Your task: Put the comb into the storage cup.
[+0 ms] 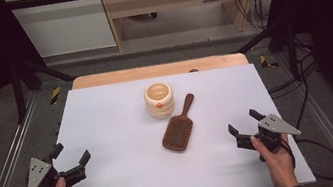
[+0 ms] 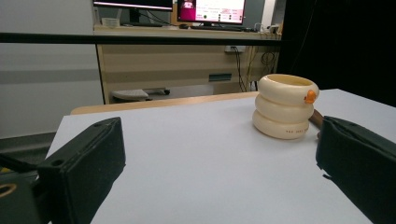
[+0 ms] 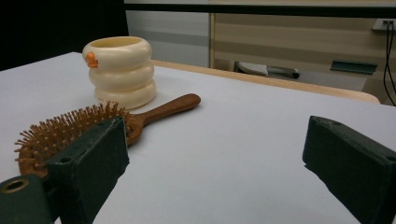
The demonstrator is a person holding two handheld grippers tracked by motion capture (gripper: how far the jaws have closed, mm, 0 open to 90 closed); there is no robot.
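A cream ringed cup (image 1: 159, 100) with a small orange mark stands upright near the middle of the white table (image 1: 107, 113). Just to its right a wooden hairbrush (image 1: 179, 129) lies bristles up, handle pointing toward the far side. My left gripper (image 1: 70, 154) rests open at the table's near left, nothing between its jaws; its own view has the cup (image 2: 285, 106) ahead to the right. My right gripper (image 1: 244, 122) is open at the near right. In its view the brush (image 3: 70, 133) lies ahead on the left with the cup (image 3: 120, 71) behind it.
The white table surface ends in a wooden strip (image 1: 158, 70) at the far edge. Metal frame rails (image 1: 4, 169) run along both sides. A desk with cables (image 1: 241, 0) stands beyond the table. Open surface lies between both grippers and the objects.
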